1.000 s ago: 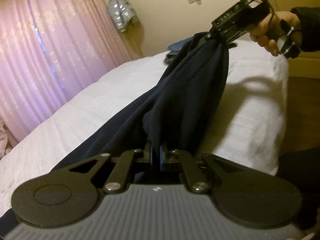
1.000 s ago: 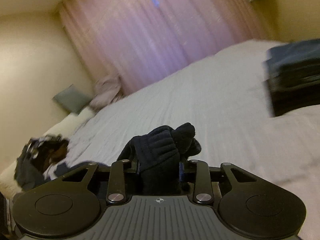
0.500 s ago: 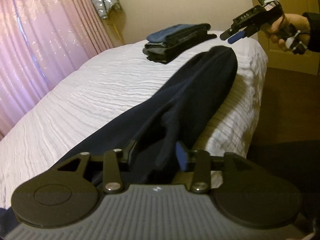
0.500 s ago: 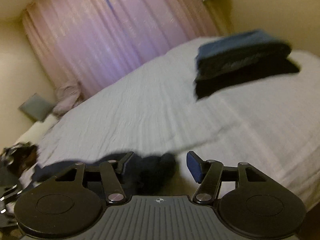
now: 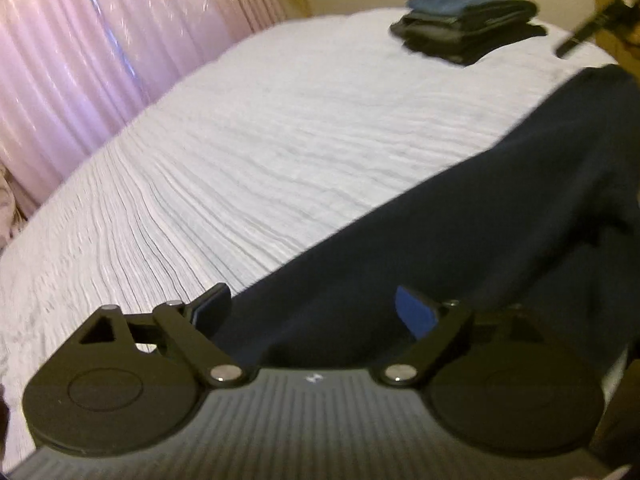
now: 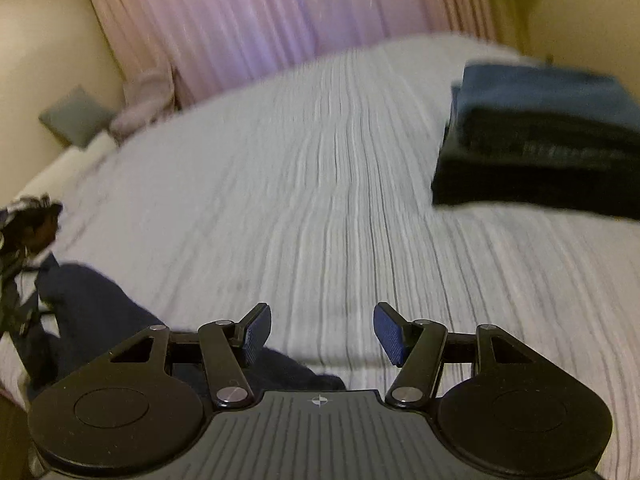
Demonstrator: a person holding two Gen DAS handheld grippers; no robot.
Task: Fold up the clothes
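Dark navy garment [image 5: 460, 236] lies stretched along the bed's near edge, released by both grippers.
Soft, matte cloth on a ribbed white bedspread [image 5: 280, 152]; left gripper [image 5: 312, 312] is opening above it, right gripper [image 6: 320, 334] gapes, clasping nothing. Folded dark stack [image 6: 544, 140], seemingly blue-topped, sits beyond; pink pleated curtains [image 6: 280, 16] behind.

The bedspread [image 5: 280, 128] is white with fine grey ribbed lines running along it. The garment [image 5: 460, 248] lying by its near edge is plain dark navy. Toward the far corner, the folded stack [image 5: 468, 28] is black below with 1 mid-blue piece on top; in the right wrist view the stack [image 6: 544, 140] shows faint pale lettering on its black side. The curtain [image 6: 280, 20] is pink with vertical folds. The left gripper [image 5: 312, 308] and right gripper [image 6: 320, 332] are black with blue pads.
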